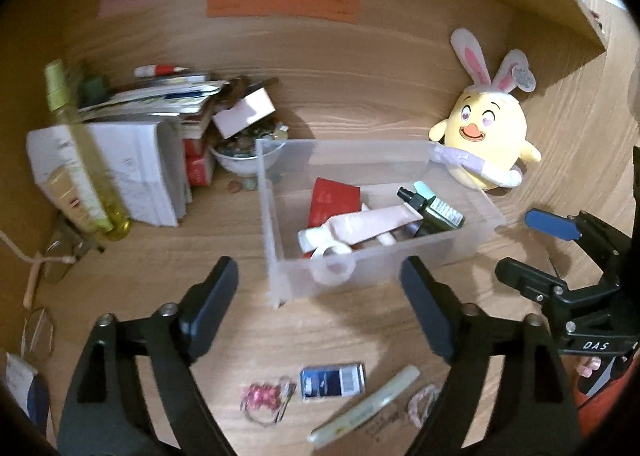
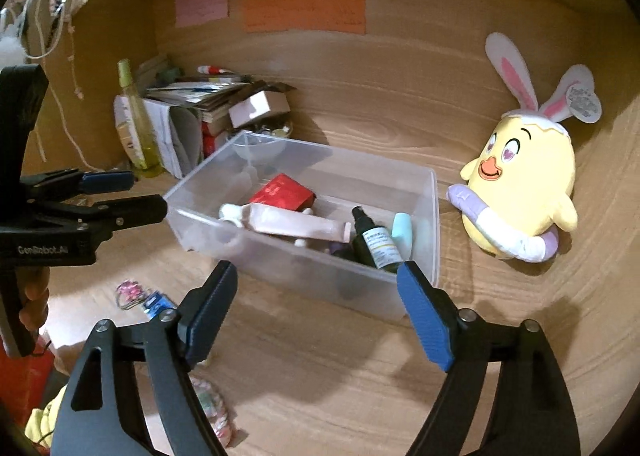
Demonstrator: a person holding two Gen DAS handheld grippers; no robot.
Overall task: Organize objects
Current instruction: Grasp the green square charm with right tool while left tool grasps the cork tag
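Observation:
A clear plastic bin [image 1: 280, 276] [image 2: 428, 216] sits mid-desk. It holds a red box [image 1: 332, 200] [image 2: 282, 192], a pink tube [image 1: 372, 226] [image 2: 296, 226], a dark green bottle [image 1: 434, 210] [image 2: 376, 242] and a tape roll [image 1: 332, 262]. My left gripper [image 1: 320, 276] is open and empty just in front of the bin; it also shows in the right wrist view [image 2: 132, 194]. My right gripper [image 2: 316, 284] is open and empty at the bin's near wall; it also shows in the left wrist view [image 1: 516, 246]. On the desk near me lie a small blue card [image 1: 332, 380], a pale tube [image 1: 364, 404] and a pink hair tie [image 1: 264, 396].
A yellow chick plush with bunny ears [image 1: 488, 132] [image 2: 524, 184] stands right of the bin. A stack of books and papers [image 1: 132, 160], a yellow spray bottle [image 1: 84, 160] and a bowl of trinkets [image 1: 244, 156] stand at the left. Glasses [image 1: 38, 332] lie at the left edge.

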